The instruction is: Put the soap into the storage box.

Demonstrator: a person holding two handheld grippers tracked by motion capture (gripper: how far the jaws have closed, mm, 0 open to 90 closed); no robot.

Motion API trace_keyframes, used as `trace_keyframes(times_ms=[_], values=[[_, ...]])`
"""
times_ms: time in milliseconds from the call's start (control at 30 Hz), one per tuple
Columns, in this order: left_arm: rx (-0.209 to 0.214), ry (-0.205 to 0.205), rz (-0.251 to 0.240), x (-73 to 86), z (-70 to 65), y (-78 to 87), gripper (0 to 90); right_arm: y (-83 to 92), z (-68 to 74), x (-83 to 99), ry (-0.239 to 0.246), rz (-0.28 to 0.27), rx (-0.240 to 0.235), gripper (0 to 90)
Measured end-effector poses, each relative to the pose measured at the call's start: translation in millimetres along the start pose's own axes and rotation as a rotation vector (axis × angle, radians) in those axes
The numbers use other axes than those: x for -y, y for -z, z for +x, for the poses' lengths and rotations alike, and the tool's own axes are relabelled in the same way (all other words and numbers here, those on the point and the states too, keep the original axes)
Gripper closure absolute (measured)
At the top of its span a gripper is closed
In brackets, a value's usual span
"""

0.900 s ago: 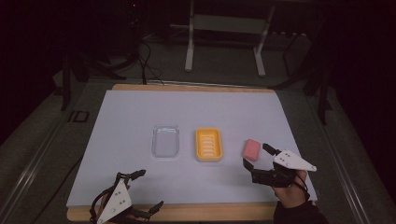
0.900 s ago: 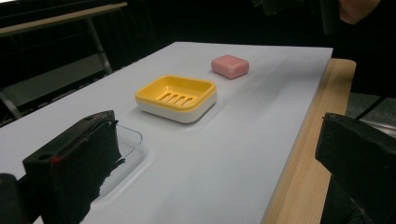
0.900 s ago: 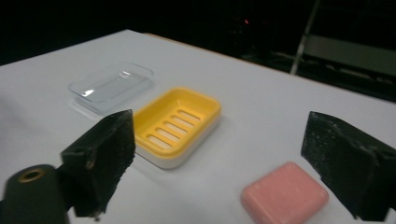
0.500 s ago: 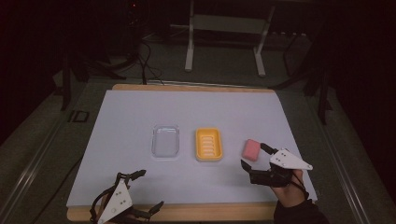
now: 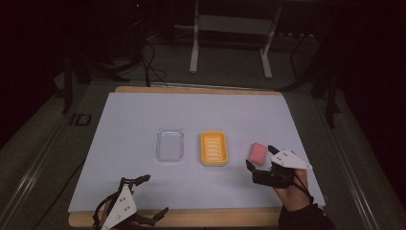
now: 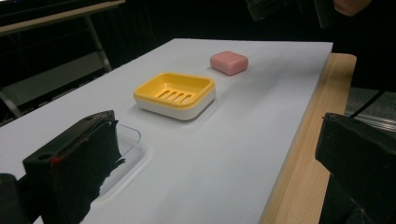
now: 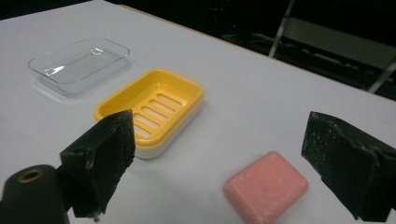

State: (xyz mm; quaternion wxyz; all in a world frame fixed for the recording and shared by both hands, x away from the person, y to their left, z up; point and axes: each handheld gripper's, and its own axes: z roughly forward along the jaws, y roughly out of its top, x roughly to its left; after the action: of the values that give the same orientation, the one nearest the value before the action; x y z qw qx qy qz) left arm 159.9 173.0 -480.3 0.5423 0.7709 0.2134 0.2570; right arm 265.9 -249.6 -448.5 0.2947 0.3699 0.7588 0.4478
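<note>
On the white table (image 5: 143, 120), right side, the pink soap bar (image 7: 266, 191) lies flat between the spread jaws of the right gripper (image 5: 261, 160), untouched. It looks firm, light and probably slick, so squeezing its long flat sides seems safest. Just beside it, the yellow soap dish (image 7: 149, 107) is empty, as is the clear lid (image 7: 77, 63). The left gripper (image 5: 146, 196) waits near the front edge, jaws wide apart, holding nothing.
</note>
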Motion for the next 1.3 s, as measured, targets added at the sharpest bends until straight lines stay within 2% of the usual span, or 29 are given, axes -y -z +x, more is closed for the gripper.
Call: trace_keyframes(times_ms=[133,200,267,300,400,567,633,667,700,800,1067,1233,1300], values=[[0.001,-0.002,0.002,0.1,-0.1,-0.1,0.5,-5.9,-2.0,0.8,-0.028,0.065,0.04,9.8],[0.002,-0.001,0.001,0.0,-0.5,-0.1,0.5,-10.0,-4.7,2.9,-0.037,0.125,0.047,9.9],[0.002,-0.001,0.001,0.0,-0.5,-0.1,0.5,-11.3,-6.3,4.3,-0.041,0.138,0.051,9.9],[0.004,-0.003,0.006,0.0,-0.8,-0.5,0.5,-15.7,-12.2,7.6,-0.085,0.215,0.069,9.9],[0.005,-0.005,0.009,0.1,-0.9,-0.8,0.5,-19.8,-19.0,10.8,-0.134,0.297,0.111,9.9],[0.003,-0.01,0.012,0.1,-1.3,-0.9,0.5,-23.8,-29.8,16.1,-0.236,0.406,0.153,9.9],[0.004,-0.01,0.013,0.1,-1.4,-1.0,0.5,-24.5,-33.4,17.8,-0.271,0.444,0.145,9.9],[0.004,-0.01,0.013,0.1,-1.4,-1.0,0.5,-24.5,-33.4,17.8,-0.271,0.444,0.145,9.9],[0.003,-0.011,0.014,0.2,-1.6,-1.1,0.5,-24.9,-35.9,19.3,-0.309,0.49,0.157,9.9],[0.003,-0.012,0.015,0.1,-1.7,-1.1,0.5,-24.9,-39.0,20.9,-0.378,0.544,0.151,9.8],[-0.005,-0.009,0.011,0.1,-1.0,-0.8,0.5,-25.4,-41.1,24.3,-0.514,0.703,0.144,9.8],[-0.005,-0.009,0.011,0.1,-1.1,-0.8,0.5,-27.0,-38.8,24.1,-0.576,0.777,0.128,9.8],[-0.006,-0.009,0.013,0.2,-1.0,-0.9,0.5,-28.1,-37.4,24.1,-0.596,0.803,0.101,9.8]])
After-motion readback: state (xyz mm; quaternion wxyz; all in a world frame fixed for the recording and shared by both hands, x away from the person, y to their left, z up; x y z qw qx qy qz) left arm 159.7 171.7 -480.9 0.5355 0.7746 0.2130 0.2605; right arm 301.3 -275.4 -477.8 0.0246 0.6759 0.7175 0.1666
